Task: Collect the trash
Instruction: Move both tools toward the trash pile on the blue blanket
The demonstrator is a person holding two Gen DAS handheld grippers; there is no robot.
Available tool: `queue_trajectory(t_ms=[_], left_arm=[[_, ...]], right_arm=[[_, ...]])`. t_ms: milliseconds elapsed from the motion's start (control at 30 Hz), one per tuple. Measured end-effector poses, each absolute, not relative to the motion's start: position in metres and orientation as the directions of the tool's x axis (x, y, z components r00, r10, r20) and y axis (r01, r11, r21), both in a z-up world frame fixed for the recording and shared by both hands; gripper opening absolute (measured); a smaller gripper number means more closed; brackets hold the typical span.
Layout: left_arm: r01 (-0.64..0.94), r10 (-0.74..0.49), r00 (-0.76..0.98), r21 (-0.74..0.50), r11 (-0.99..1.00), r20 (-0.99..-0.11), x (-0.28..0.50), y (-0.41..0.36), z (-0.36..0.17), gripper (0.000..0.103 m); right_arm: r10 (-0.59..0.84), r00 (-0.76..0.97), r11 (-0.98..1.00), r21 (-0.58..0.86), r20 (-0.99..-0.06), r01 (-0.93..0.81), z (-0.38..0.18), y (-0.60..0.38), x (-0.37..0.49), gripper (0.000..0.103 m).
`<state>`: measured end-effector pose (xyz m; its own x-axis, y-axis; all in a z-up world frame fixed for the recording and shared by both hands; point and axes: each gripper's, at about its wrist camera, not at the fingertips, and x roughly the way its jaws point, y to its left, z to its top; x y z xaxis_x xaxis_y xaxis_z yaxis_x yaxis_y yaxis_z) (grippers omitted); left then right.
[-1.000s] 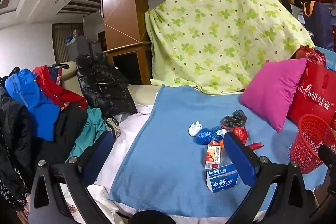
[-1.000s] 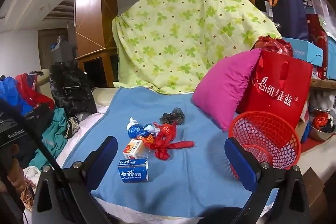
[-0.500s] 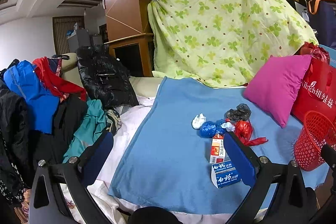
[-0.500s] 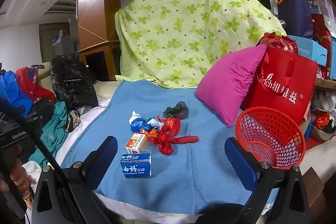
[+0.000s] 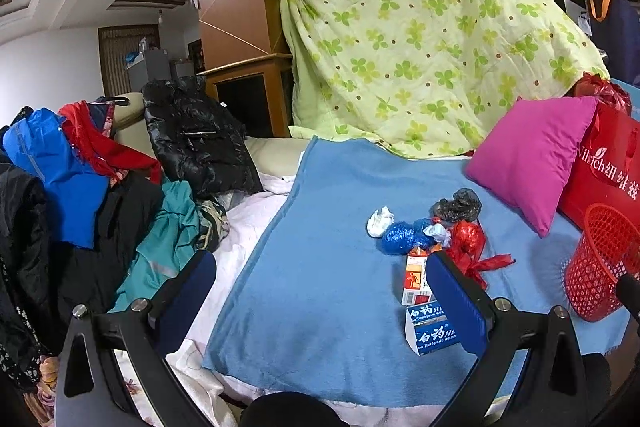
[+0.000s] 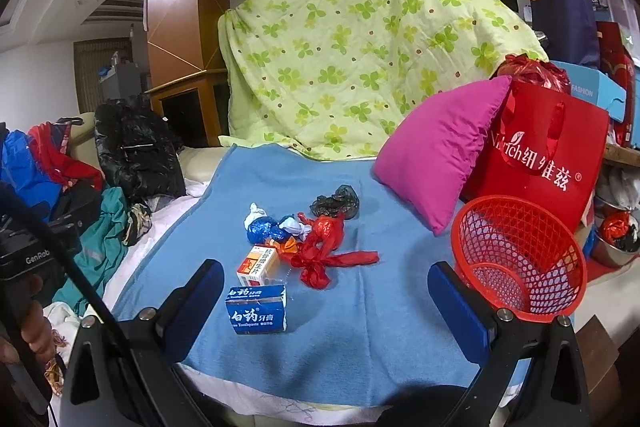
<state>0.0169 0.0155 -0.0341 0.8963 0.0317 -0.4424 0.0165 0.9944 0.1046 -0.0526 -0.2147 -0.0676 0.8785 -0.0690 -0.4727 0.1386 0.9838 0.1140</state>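
Blue blanket [image 5: 320, 287]: bed surface, carries all the trash; nothing collected yet by my read.
Left view, change: scene has slid lower and looms larger than a second ago, so I've been easing the left gripper [image 5: 320, 291] forward and tipping it up a bit; still hovering short of the pile.
Left view, jaws: spread wide, nothing between them.
Left view, trash: toothpaste box [image 5: 430, 329] nearest, half hidden behind the right pad; small orange-white box [image 5: 414, 277] just beyond it; blue bag wad [image 5: 400, 237], white tissue [image 5: 380, 221], red bag [image 5: 468, 247], black bag [image 5: 458, 207] clustered further back.
Left view, basket: red basket [image 5: 600, 263] at the right edge, on the blanket.
Right view, change: same drift, pile closer than before; right gripper [image 6: 326, 293] advancing too.
Right view, jaws: wide apart, empty.
Right view, trash: toothpaste box [image 6: 256, 309] between the pads, slightly left; small orange-white box [image 6: 258, 265] behind it; red bag [image 6: 324, 251] centre; blue bag wad [image 6: 262, 229]; black bag [image 6: 336, 203] at the back.
Right view, basket: red basket [image 6: 520, 255] looks empty, beside the right pad, near the pink pillow [image 6: 436, 155].
Meaning: approach phase; I judge the toothpaste box the likely first pick for the right side, basket a short carry away.
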Motion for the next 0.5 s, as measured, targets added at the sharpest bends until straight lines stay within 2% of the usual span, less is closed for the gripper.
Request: queue_trajectory(t_ms=[200, 267, 333, 400, 500], left_arm=[[0.037, 0.022, 0.880, 0.115, 0.993, -0.474, 0.029, 0.010, -0.050, 0.103], [0.075, -0.015, 0.872, 0.103, 0.992, -0.489, 0.036, 0.008, -0.059, 0.103], [0.155, -0.102, 0.853, 0.061, 0.986, -0.512, 0.044, 0.007, -0.073, 0.103], [0.241, -0.202, 0.788, -0.009, 0.970, -0.582, 0.059, 0.008, -0.096, 0.103], [0.249, -0.245, 0.698, -0.092, 0.964, -0.673, 0.083, 0.010, -0.132, 0.103]], right_arm=[[-0.057, 0.862, 0.983, 0.124, -0.503, 0.137, -0.080, -0.222, -0.039, 0.103], [-0.054, 0.857, 0.983, 0.123, -0.513, 0.136, -0.085, -0.225, -0.032, 0.103], [-0.046, 0.850, 0.982, 0.133, -0.525, 0.135, -0.092, -0.232, -0.024, 0.103], [-0.033, 0.843, 0.980, 0.148, -0.537, 0.133, -0.100, -0.239, -0.016, 0.103], [-0.024, 0.824, 0.979, 0.153, -0.566, 0.134, -0.116, -0.248, 0.000, 0.103]])
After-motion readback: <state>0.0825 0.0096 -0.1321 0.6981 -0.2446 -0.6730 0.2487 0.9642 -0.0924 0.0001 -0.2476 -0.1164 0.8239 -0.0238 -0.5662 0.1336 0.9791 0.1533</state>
